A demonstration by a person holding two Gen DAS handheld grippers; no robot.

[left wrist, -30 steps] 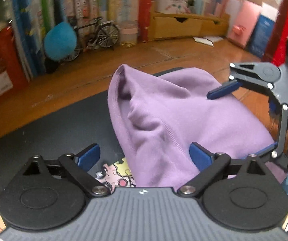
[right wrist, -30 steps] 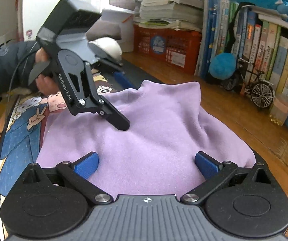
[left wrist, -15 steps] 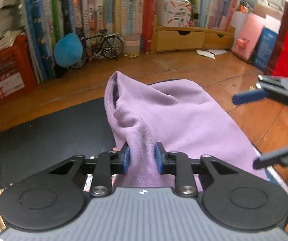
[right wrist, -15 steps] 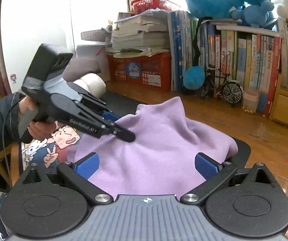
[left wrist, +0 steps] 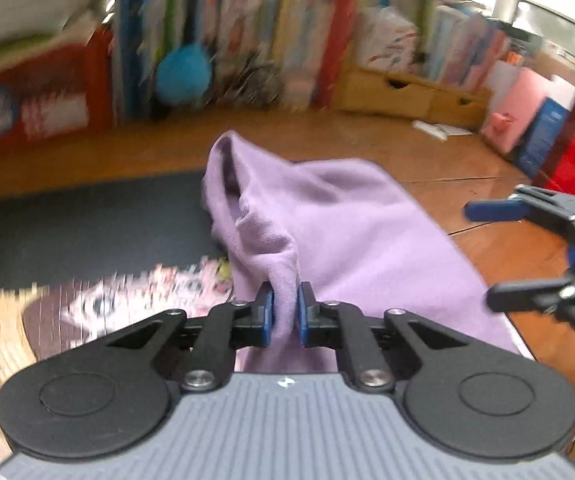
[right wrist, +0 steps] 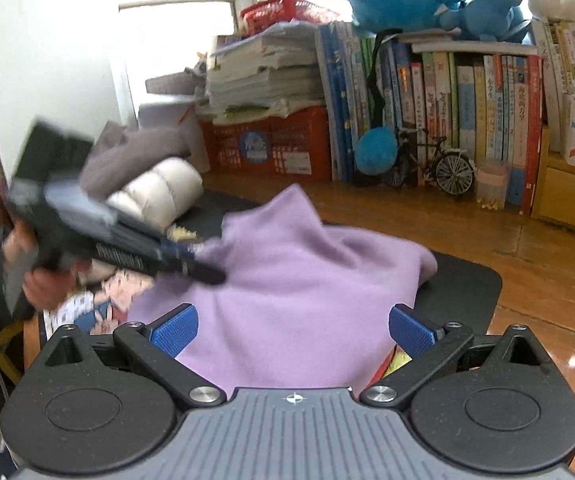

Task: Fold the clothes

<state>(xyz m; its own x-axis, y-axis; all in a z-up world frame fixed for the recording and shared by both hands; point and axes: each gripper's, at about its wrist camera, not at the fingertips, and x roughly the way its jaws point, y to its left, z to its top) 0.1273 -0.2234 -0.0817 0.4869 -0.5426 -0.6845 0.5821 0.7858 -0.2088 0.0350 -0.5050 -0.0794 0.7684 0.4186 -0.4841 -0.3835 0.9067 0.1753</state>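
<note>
A purple garment (left wrist: 347,220) lies bunched on a black mat (left wrist: 87,216) on the wooden table. My left gripper (left wrist: 285,308) pinches a raised fold at the garment's near edge; its jaws are closing, with the blue pads pressed on the cloth from both sides. In the right wrist view the left gripper (right wrist: 203,272), held by a hand, is blurred at the garment's (right wrist: 307,272) left edge. My right gripper (right wrist: 293,330) is open just above the cloth, its blue pads touching nothing. In the left wrist view the right gripper (left wrist: 487,252) hangs open beside the garment's right edge.
A cartoon-printed mat (left wrist: 135,300) lies under the garment's near side. A white roll (right wrist: 159,192) with grey cloth on it sits at the mat's left. A red crate (right wrist: 271,148), books, a blue ball (right wrist: 375,152), a model bicycle (right wrist: 443,168) and a wooden drawer box (left wrist: 411,92) line the back.
The left jaws went from wide open to closed on a fold of the purple garment and dragged it sideways. The right gripper lifted and rolled first, then held still.
</note>
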